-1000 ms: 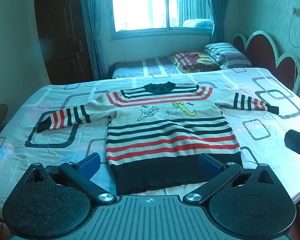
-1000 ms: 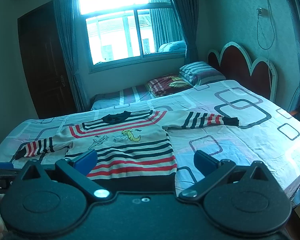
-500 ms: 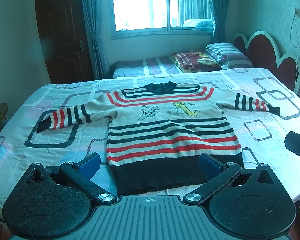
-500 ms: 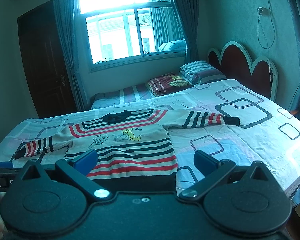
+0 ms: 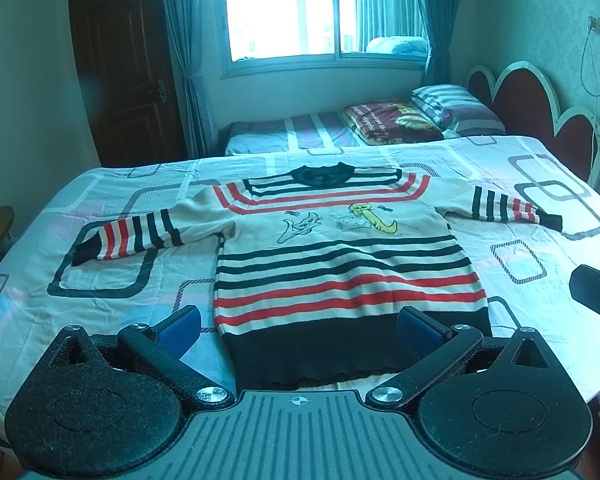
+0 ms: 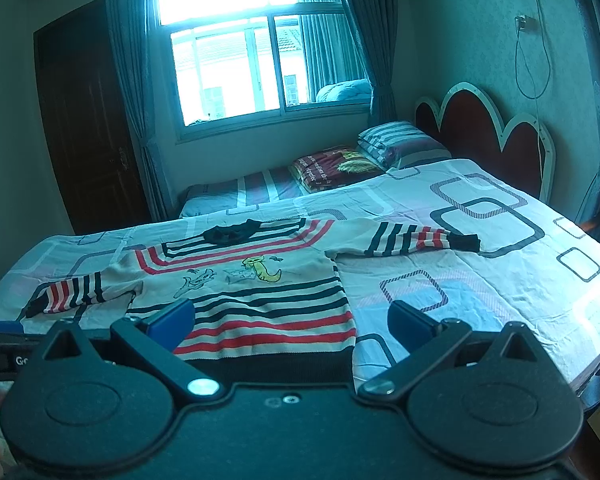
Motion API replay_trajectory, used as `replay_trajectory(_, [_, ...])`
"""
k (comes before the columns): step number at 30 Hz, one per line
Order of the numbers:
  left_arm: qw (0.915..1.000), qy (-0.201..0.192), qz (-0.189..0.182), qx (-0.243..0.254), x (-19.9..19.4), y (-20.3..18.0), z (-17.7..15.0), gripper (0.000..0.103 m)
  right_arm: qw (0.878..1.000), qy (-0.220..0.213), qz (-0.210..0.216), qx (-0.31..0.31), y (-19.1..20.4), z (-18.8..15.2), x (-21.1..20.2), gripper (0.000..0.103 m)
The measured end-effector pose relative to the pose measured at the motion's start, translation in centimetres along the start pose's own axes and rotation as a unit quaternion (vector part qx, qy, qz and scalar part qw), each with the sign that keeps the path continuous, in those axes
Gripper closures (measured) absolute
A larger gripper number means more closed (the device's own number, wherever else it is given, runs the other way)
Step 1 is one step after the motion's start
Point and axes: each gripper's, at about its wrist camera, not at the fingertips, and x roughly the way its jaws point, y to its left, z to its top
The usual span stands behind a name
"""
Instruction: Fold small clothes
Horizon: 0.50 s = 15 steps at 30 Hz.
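Both grippers, left gripper (image 5: 298,330) and right gripper (image 6: 290,326), are hanging wide open, holding nothing. Sweater (image 5: 332,256) is lying flat on the bed (image 5: 112,276), sleeves out. Best to start by pinching one sleeve cuff and folding it across.

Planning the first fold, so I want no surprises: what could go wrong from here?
1. The sweater has its hem at the near edge of the bed; a tug toward the grippers might drag it off.
2. The sleeves lie spread wide, so folding one side may skew the body.
3. Both grippers have open jaws and might pinch the sheet too.
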Motion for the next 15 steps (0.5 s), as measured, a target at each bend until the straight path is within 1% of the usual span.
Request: replay_trajectory(15, [1.0,0.004,-0.003,-0.001,2.3,0.7,0.6,0.0,1.0,0.001,-0.018,-0.003,0.2,0.2,1.8,0.0])
